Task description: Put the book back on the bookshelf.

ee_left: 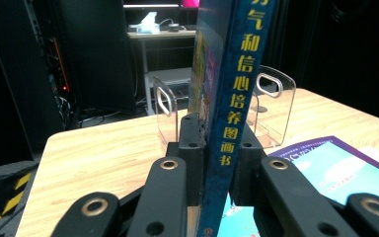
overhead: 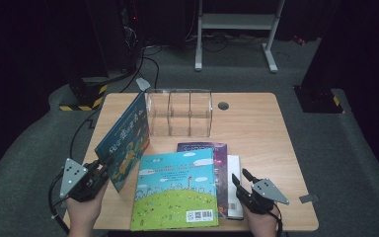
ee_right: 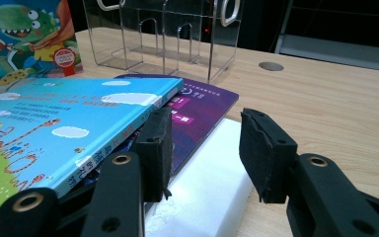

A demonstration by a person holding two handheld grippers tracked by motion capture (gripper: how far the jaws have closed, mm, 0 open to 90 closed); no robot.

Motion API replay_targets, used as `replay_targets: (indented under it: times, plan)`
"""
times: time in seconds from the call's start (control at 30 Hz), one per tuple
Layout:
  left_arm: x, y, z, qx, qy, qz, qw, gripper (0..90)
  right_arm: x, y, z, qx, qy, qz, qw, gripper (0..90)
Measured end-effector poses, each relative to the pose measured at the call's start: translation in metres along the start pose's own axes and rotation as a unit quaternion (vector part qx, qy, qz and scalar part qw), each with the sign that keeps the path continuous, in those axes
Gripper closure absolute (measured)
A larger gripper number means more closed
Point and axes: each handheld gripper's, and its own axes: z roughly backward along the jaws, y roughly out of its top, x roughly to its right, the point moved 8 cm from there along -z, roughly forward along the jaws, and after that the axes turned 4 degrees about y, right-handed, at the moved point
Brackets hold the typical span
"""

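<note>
- High view: your wooden table (overhead: 256,123) stands on grey carpet in a dark room. Your left gripper (overhead: 98,170) holds the blue book (overhead: 123,138) tilted up, beside the clear plastic rack (overhead: 179,112).
- Left gripper view: its jaws pinch the book's hard, thin spine (ee_left: 229,113).
- Right gripper view: your right gripper (ee_right: 205,148) stands spread over a white book (ee_right: 202,192), beside the stacked flat books (ee_right: 74,123).

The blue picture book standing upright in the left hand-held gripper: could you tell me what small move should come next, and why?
Probably carry the blue picture book toward the clear acrylic divider rack: the left hand-held gripper already clamps its spine upright, and the rack's slots stand open just behind.
</note>
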Motion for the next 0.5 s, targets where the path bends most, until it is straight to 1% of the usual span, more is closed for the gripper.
replay_targets:
  times: [0.13,0.2,0.4,0.5]
  plan:
    - [-0.0068,-0.0005,0.0004,0.003,0.002,0.014,0.9999,79.1,0.0000,0.0000,0.0001,0.000,0.000,-0.001,1.0000,55.8]
    - [-0.0086,-0.0005,0.0005,0.003,0.000,0.016,0.9999,79.1,0.0001,-0.0002,-0.0001,0.000,0.000,-0.001,1.0000,55.8]
    - [-0.0102,0.0019,0.0014,0.012,-0.005,0.010,0.9999,78.7,0.0006,-0.0006,-0.0008,0.000,0.000,0.002,1.0000,55.8]
    - [-0.0111,0.0039,0.0025,0.019,-0.003,0.005,0.9998,77.1,0.0015,-0.0015,-0.0007,-0.002,0.000,-0.001,1.0000,55.8]
